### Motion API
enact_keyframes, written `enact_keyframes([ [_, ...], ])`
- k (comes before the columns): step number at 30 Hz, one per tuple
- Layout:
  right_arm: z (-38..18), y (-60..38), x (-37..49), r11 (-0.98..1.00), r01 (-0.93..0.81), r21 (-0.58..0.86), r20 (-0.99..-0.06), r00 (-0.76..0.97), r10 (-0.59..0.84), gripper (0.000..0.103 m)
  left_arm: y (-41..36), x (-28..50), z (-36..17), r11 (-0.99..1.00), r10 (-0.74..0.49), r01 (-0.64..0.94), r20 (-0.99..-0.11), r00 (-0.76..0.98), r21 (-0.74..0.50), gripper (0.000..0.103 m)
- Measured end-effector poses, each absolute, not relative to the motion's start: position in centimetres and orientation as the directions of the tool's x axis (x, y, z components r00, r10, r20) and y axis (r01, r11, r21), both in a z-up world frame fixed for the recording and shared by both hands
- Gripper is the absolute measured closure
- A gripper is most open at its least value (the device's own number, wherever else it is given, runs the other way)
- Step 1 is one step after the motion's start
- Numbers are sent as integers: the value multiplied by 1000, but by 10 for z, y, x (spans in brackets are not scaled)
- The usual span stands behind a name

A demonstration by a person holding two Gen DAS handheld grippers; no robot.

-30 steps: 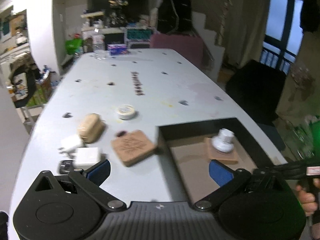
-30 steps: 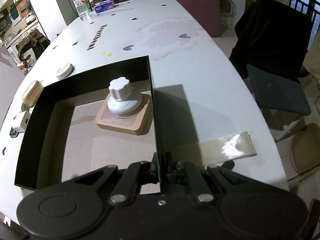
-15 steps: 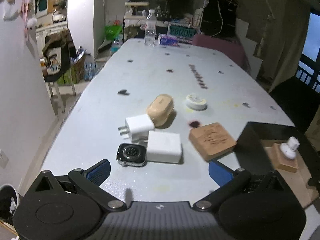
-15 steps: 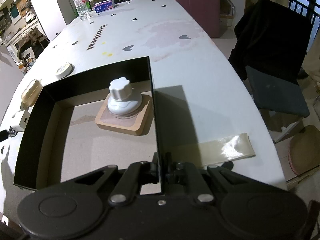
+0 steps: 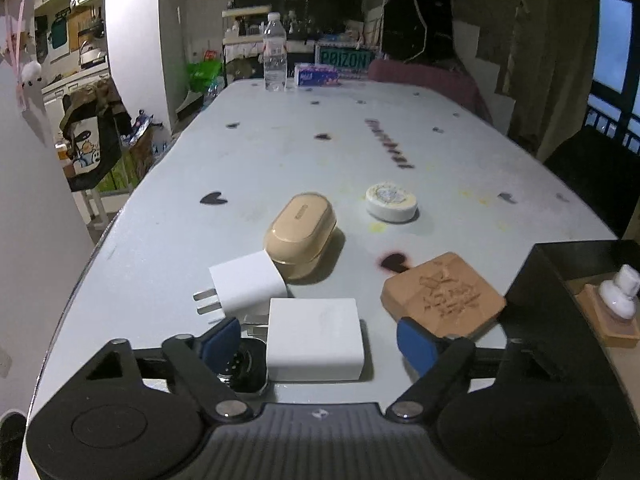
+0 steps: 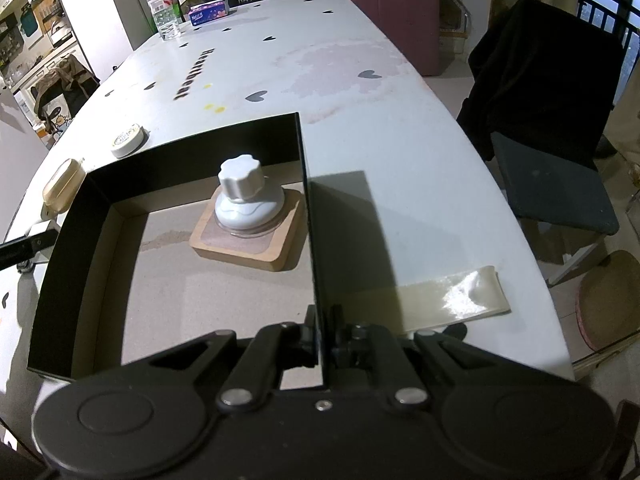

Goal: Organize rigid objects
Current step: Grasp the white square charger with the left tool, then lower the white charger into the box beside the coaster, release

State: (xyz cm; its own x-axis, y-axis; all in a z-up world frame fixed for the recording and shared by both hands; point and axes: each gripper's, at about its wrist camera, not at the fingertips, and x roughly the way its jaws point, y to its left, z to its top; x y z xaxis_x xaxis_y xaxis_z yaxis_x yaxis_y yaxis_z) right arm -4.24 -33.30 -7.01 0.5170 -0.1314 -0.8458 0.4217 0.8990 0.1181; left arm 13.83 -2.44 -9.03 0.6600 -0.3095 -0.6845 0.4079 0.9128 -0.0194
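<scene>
A lived-in home, likely a dining area. A long white table (image 5: pixel 280 152) with heart stickers holds a water bottle (image 5: pixel 275 58) and a tissue pack (image 5: pixel 316 75). Behind it stand cluttered shelves (image 5: pixel 256 28), a kitchen nook (image 5: pixel 76 40) with hanging utensils, dark chairs (image 6: pixel 552 128) and a balcony window (image 5: pixel 616 48).

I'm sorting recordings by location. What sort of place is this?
Probably a lived-in home: a long table with a water bottle, kitchen shelves to the left, and a cluttered shelf behind.
</scene>
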Motion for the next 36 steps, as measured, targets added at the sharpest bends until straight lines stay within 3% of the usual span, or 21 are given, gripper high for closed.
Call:
enact_keyframes([
  [4, -70, -333, -43, 899, 422, 118, -846, 517, -132, 97, -28, 144, -95, 924, -254, 381, -679, 688, 39, 37],
  [13, -70, -333, -43, 899, 422, 119, -846, 517, -131, 97, -22, 137, -94, 934, -253, 357, -665, 703, 22, 38],
  [19, -70, -333, -43, 899, 422, 119, -846, 518, -131, 98, -8, 117, -78, 948, -272, 314, -646, 713, -53, 38],
  [26, -70, -334, -43, 899, 422, 120, -845, 518, -130, 98, -14, 84, -52, 926, -358, 352, -606, 710, -134, 38],
  [36, -71, -334, -43, 899, 422, 119, -845, 518, -132, 97, -67, 32, -21, 812, -554, 544, -578, 600, -213, 38],
])
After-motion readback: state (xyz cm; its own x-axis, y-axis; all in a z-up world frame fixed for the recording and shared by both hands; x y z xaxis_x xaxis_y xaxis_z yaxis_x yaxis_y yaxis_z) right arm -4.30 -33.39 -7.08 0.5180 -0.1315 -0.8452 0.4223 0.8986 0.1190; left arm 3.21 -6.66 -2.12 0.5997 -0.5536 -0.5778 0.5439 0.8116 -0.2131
